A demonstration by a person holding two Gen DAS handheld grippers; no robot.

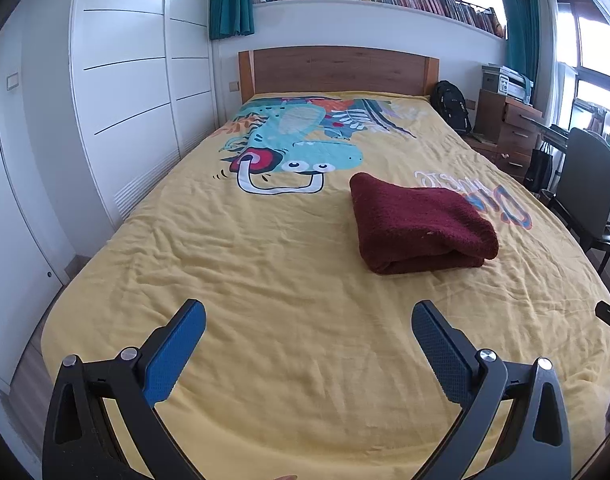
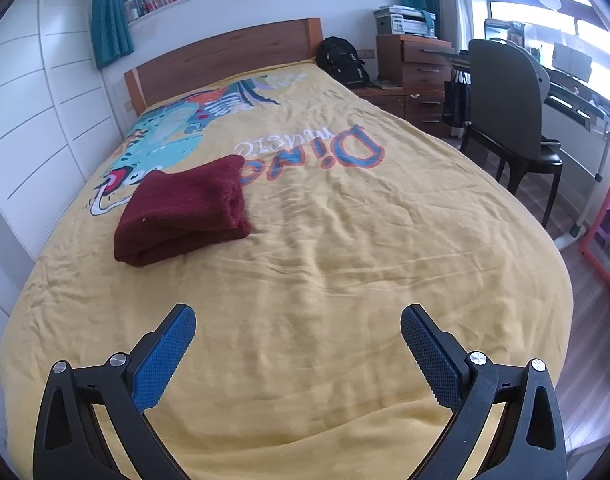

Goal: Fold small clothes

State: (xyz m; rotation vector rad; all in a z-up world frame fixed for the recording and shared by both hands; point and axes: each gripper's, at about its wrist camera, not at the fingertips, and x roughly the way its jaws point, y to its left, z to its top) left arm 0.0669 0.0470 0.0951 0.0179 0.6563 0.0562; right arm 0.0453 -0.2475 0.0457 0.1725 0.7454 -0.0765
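A dark red knitted garment [image 1: 419, 226] lies folded into a thick rectangle on the yellow bedspread [image 1: 265, 280], right of the bed's middle. It also shows in the right wrist view [image 2: 185, 210], left of centre. My left gripper [image 1: 308, 318] is open and empty, held above the near part of the bed, well short of the garment. My right gripper [image 2: 298, 320] is open and empty too, over the near part of the bed [image 2: 345, 260], to the right of the garment.
A wooden headboard [image 1: 337, 70] stands at the far end. White wardrobe doors [image 1: 121, 80] run along the left side. A black backpack [image 2: 343, 60], wooden drawers [image 2: 421, 80], a dark chair [image 2: 509, 112] and a desk stand to the right.
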